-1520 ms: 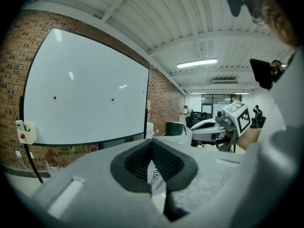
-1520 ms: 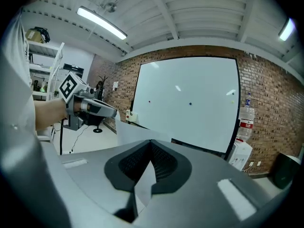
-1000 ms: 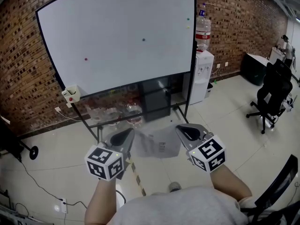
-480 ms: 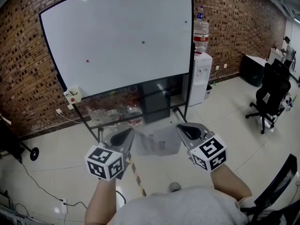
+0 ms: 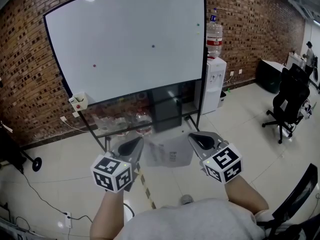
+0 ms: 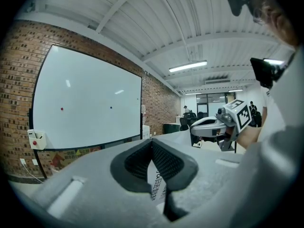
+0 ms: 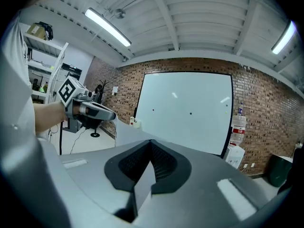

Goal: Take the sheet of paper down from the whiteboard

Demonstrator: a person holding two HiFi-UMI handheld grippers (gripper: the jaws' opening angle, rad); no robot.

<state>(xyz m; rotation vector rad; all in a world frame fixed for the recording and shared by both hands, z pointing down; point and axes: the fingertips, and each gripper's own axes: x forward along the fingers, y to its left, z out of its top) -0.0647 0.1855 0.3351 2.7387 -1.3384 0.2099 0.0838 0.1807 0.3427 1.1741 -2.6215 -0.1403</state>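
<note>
Only my view shifted since earlier; left hand-held gripper (image 5: 132, 146) and right hand-held gripper (image 5: 200, 140) clench paper (image 5: 168, 153), clear of whiteboard (image 5: 130, 39).

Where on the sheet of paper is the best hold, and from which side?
Its two opposite side edges, one gripper from each side: thin and limp, it would likely droop from one hold. Left gripper and right gripper are shut there, the sheet of paper spanning between them.
</note>
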